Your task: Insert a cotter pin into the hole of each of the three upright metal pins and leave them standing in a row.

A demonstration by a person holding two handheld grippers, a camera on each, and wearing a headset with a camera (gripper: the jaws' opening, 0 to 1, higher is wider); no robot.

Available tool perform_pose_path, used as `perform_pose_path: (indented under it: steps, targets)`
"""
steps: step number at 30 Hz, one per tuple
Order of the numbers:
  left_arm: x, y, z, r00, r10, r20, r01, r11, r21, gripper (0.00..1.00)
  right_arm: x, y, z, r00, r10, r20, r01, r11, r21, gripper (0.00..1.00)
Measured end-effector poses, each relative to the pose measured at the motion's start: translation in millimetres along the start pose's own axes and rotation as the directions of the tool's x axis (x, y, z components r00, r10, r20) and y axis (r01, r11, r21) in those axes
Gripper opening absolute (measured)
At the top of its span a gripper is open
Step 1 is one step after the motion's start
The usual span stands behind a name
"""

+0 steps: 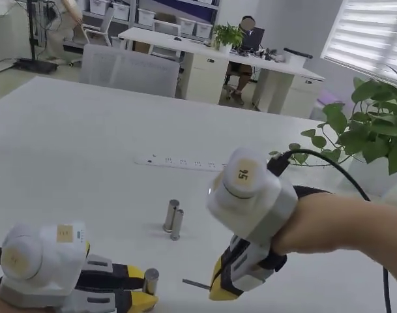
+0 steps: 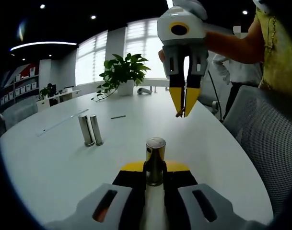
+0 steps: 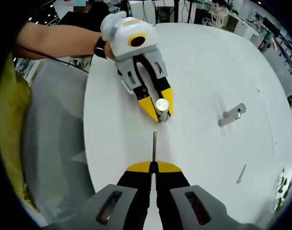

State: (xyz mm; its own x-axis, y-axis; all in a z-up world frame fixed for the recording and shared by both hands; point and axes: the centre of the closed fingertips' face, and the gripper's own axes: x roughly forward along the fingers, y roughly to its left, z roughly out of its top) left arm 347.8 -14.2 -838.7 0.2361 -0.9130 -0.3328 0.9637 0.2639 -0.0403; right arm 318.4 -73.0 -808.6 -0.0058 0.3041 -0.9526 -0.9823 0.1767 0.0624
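White tabletop (image 1: 74, 143), open office behind. Slatted window blinds (image 1: 367, 32) sat at 1 o'clock, with a grey mesh chair (image 1: 130, 68) at the far edge, 11 o'clock. Leafy green potted plant (image 1: 374, 130) at 3 o'clock, flat white power strip (image 1: 182, 163) mid-table.

L gripper (image 2: 155, 167) jaws pinched a short upright polished steel pin (image 2: 155, 153) low on its shaft. R gripper (image 3: 154, 166) jaws were pressed together on a thin grey cotter pin (image 3: 154, 146). Its tip pointed at the held pin, just short, no contact.

Head view: two more steel pins (image 1: 174, 220) stood touching as a pair, 1 o'clock of the held one.

L gripper view added a spare cotter pin (image 2: 118, 116) lying loose, 2 o'clock of the pair. R gripper view gave the held pin's round top face.
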Motion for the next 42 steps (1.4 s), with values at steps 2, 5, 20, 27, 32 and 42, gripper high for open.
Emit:
perform_pose_path:
  steps: [2,5,20,27,32,42]
  targets:
    - [0.1,0.2,-0.1,1.0,-0.001,0.003,0.001,1.0,-0.004,0.11,3.0,-1.1,0.4,1.0,0.0,-0.008,0.0,1.0,0.002,0.03]
    - [0.3,0.7,-0.3,1.0,-0.004,0.005,0.004,1.0,-0.007,0.1,6.8,-1.7,1.8,0.9999,0.004,-0.014,-0.004,1.0,0.012,0.03]
    - [2.2,-0.1,0.1,0.9999,-0.009,0.004,0.009,1.0,-0.001,0.1,21.2,-3.3,14.9,0.9994,0.024,-0.024,-0.024,0.999,0.025,0.03]
    - [2.5,0.2,0.0,1.0,-0.007,0.006,0.007,1.0,0.002,0.1,22.6,-4.3,17.1,0.9993,0.028,-0.026,-0.027,0.999,0.031,0.03]
    - [2.9,0.2,0.3,1.0,-0.005,0.007,0.005,1.0,0.002,0.1,24.0,-4.8,18.0,0.9992,0.03,-0.025,-0.029,0.999,0.037,0.03]
    - [2.8,0.6,0.4,1.0,0.002,0.009,-0.002,1.0,0.002,0.1,26.8,-4.4,19.2,0.999,0.039,-0.023,-0.038,0.998,0.052,0.03]
